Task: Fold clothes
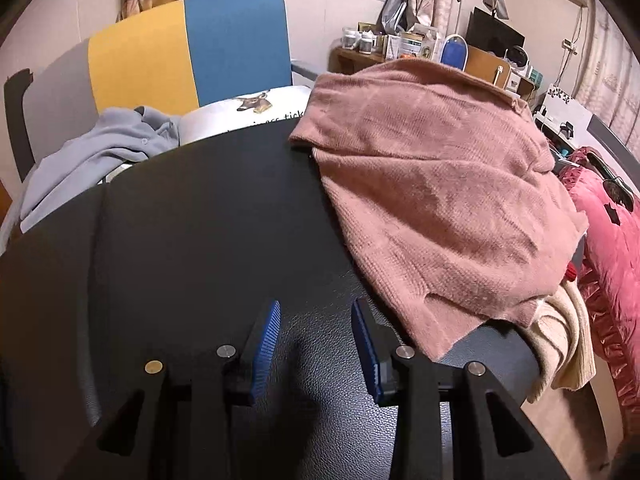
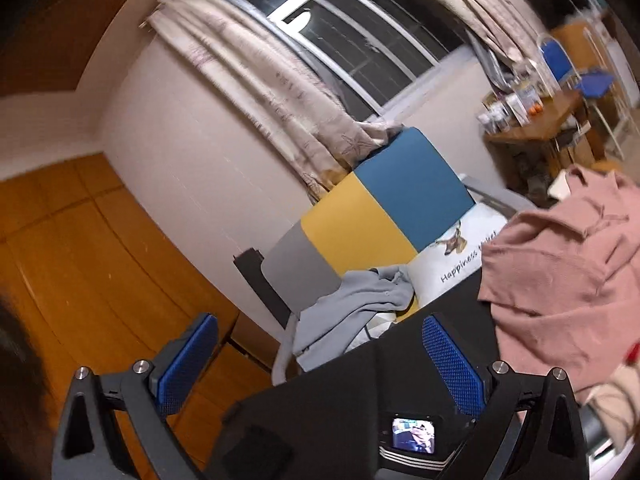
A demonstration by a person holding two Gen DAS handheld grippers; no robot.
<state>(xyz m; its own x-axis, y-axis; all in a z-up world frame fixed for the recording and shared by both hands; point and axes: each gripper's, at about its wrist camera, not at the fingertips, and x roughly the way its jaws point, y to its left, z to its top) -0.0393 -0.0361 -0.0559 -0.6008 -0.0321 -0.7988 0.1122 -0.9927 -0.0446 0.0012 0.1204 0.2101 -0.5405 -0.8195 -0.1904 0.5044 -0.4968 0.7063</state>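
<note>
A pink knit sweater (image 1: 436,196) lies rumpled over the right part of a black leather-like tabletop (image 1: 200,220), with one corner hanging toward the near edge. My left gripper (image 1: 316,342) hovers low over the bare black surface just left of that corner, its blue pads (image 1: 266,344) apart with nothing between them. In the right wrist view my right gripper (image 2: 320,360) is raised and tilted, its jaws wide apart and empty. The pink sweater (image 2: 560,272) sits to its right, untouched.
A grey-blue garment (image 1: 92,156) is heaped at the table's far left edge by a white deer-print pillow (image 1: 248,108) and a blue, yellow and grey backrest (image 1: 192,48). A cream knit (image 1: 560,344) hangs under the sweater. Red frilled fabric (image 1: 612,260) lies at right. A cluttered wooden desk (image 2: 540,124) stands behind.
</note>
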